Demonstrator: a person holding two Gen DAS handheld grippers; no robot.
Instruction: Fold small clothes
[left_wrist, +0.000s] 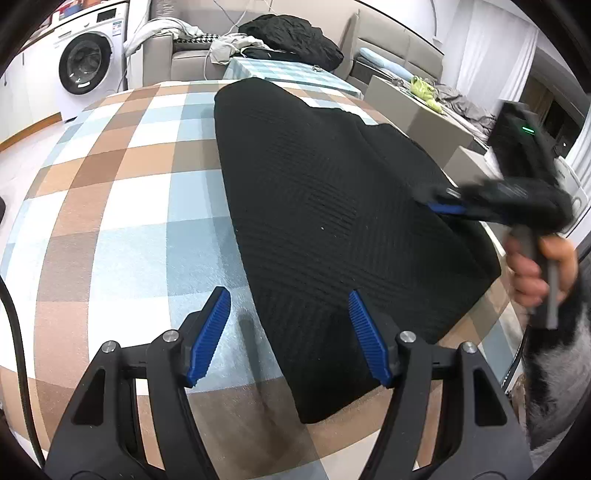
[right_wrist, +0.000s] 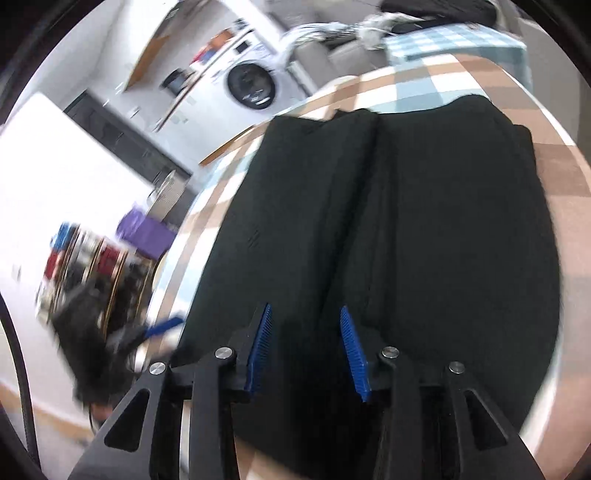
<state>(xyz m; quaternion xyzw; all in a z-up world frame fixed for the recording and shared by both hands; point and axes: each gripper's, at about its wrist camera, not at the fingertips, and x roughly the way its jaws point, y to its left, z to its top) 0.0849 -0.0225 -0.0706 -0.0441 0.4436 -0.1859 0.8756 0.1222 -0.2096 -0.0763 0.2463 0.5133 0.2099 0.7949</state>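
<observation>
The left gripper (left_wrist: 290, 334) is hanging spread over the near edge of the black ribbed knit garment (left_wrist: 332, 206), gripping nothing. The garment is lying flat on the checked tablecloth (left_wrist: 122, 206). Farther across, the right gripper (right_wrist: 304, 349) is hovering over the cloth with its fingers parted and empty too. To fold cleanly, both should probably pinch matching corners and lift evenly, keeping the edges aligned. A washing machine (left_wrist: 86, 62) is standing beyond.

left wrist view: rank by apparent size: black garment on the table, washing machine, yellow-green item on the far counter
1. black garment, by far the largest, though it lies closest to the camera.
2. washing machine, much farther back, so its apparent size understates it.
3. yellow-green item, smallest, also distant.
</observation>
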